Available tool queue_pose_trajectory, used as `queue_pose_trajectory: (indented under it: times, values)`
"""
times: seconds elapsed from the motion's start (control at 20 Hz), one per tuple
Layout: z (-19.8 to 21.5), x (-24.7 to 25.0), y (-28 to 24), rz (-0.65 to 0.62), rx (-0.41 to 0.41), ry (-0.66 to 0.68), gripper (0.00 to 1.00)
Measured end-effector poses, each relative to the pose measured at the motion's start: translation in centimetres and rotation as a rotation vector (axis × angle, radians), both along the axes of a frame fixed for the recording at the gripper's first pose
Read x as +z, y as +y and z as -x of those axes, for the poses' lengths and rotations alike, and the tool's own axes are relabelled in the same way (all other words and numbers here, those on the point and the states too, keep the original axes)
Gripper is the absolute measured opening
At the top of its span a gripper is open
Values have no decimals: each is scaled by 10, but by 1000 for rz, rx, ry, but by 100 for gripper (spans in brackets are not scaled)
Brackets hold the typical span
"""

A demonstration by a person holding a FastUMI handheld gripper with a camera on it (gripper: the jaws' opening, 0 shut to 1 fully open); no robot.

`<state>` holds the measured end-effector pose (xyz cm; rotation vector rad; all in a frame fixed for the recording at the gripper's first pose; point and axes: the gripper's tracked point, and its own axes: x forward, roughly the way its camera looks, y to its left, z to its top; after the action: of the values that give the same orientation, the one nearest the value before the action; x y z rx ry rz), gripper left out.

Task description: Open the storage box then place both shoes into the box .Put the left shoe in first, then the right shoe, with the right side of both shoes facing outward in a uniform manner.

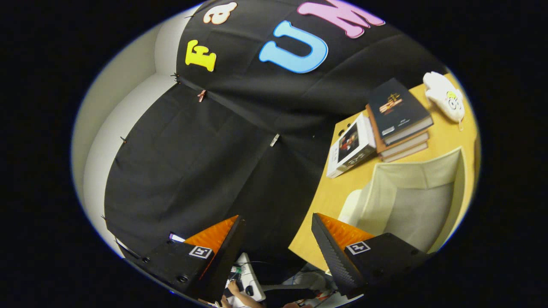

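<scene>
Storage box: the storage box (pixel 411 201) sits on the counter (pixel 329 192) just beyond the right finger, its top open; what shows of its inside is bare, pale, soft-looking fabric walls and a grey floor.
Shape: boxy with straight panels; its open mouth faces the camera, and its long axis cannot be told.
Beside the box: a white rounded object (pixel 350 205) touches its near wall, too hidden to name.
Books: a stack of books (pixel 400 122) with a dark-covered one on top lies past the box, and a white book (pixel 352 147) leans against it.
Toy: a white plush toy (pixel 445 100) lies beyond the stack.
Counter: smooth yellow wood.
Jaws: the gripper (pixel 274 248) is spread wide apart and holds nothing, tilted over the counter's edge.
Below: a person's hand (pixel 233 288) by a white device.
</scene>
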<state>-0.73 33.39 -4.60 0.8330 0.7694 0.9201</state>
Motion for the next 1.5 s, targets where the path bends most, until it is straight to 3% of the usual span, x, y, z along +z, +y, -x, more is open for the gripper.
queue_pose_trajectory:
  times: [0.3, 0.55, 0.9, 1.15, 1.5]
  values:
    - [-22, -28, -103, 196, -153, -104, 97]
    - [-38, -80, -193, 423, -248, -139, 97]
    - [-44, -172, -295, 765, -261, -100, 98]
    - [-60, -225, -340, 888, -287, -55, 99]
    - [-89, -292, -358, 1043, -224, -31, 99]
